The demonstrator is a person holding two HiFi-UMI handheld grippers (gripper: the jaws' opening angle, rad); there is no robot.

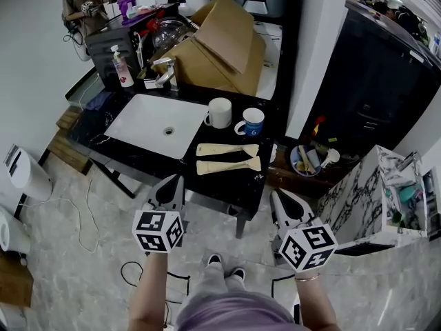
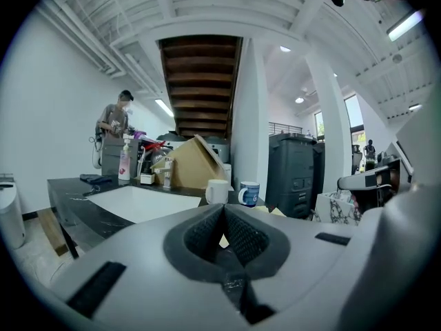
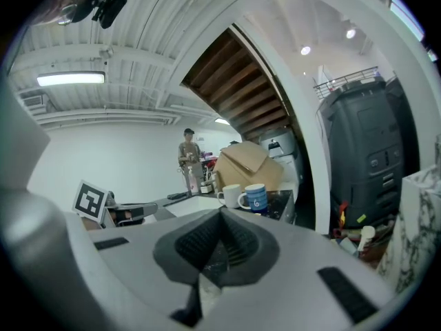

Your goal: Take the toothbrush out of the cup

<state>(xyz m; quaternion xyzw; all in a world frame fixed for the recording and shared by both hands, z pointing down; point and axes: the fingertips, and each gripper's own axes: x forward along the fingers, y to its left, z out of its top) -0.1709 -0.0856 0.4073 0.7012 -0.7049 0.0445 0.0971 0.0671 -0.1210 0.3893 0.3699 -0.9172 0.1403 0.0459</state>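
Head view shows white cup [image 1: 220, 112] and blue mug [image 1: 253, 122] on the counter [image 1: 213, 185], no toothbrush visible in either, two pale long pieces [image 1: 227, 149] flat just before them; left gripper view, left gripper [image 2: 224, 223] clenched empty; right gripper view, right gripper [image 3: 220, 236] likewise, so extraction unconfirmed.

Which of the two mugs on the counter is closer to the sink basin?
The plain white mug, standing by the basin's rim; the blue mug sits beyond it, farther away.

A workshop hall staged as a washroom: a black worktop [image 1: 227, 181] carries a white sink [image 1: 141, 119], with a tap [image 1: 164, 71] at twelve o'clock, a cardboard box [image 1: 220, 40] at one, and a bare ribbed ceiling [image 2: 207, 5] overhead.
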